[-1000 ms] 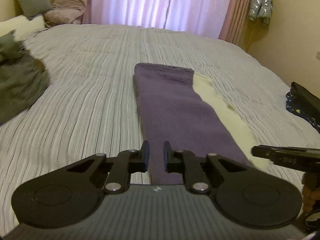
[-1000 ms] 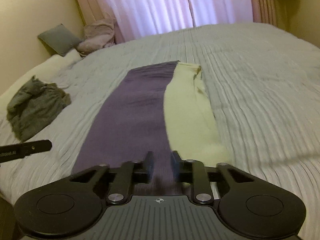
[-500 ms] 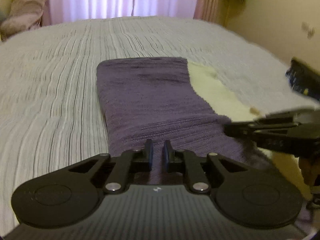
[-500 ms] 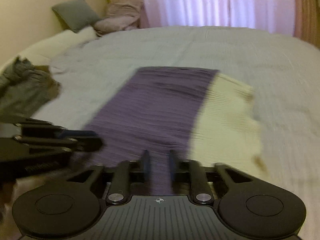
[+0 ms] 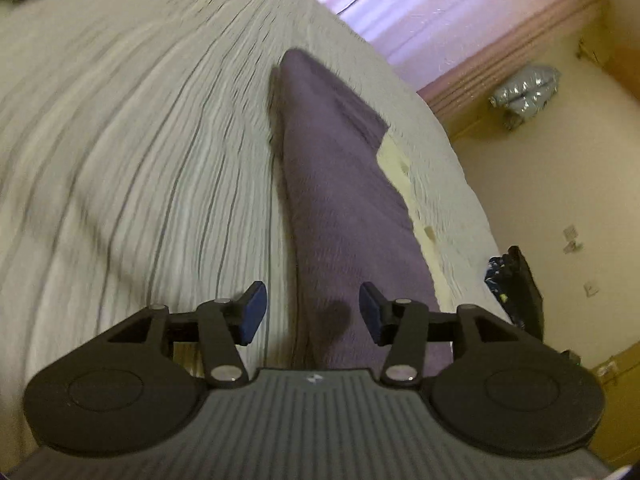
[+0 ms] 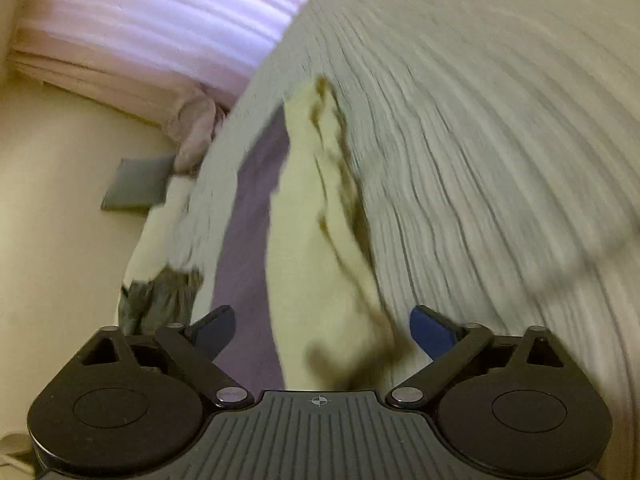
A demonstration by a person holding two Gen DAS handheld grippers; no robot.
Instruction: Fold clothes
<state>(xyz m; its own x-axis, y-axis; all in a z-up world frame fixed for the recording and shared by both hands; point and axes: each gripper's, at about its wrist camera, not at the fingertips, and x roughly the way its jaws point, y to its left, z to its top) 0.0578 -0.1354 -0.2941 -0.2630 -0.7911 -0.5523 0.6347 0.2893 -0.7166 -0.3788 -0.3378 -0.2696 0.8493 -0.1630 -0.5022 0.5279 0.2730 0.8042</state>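
Garment (image 5: 336,184), purple over cream, lies on the striped bedspread (image 5: 132,152), long axis running from 6 toward 12 o'clock. Left gripper (image 5: 310,312) and right gripper (image 6: 322,332) hover spread wide, empty.

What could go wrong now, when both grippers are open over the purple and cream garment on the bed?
1. The left gripper straddles the purple panel's edge; closing may also pinch the striped bedspread.
2. The cream part lies wrinkled under the right gripper, so creases may get folded in.
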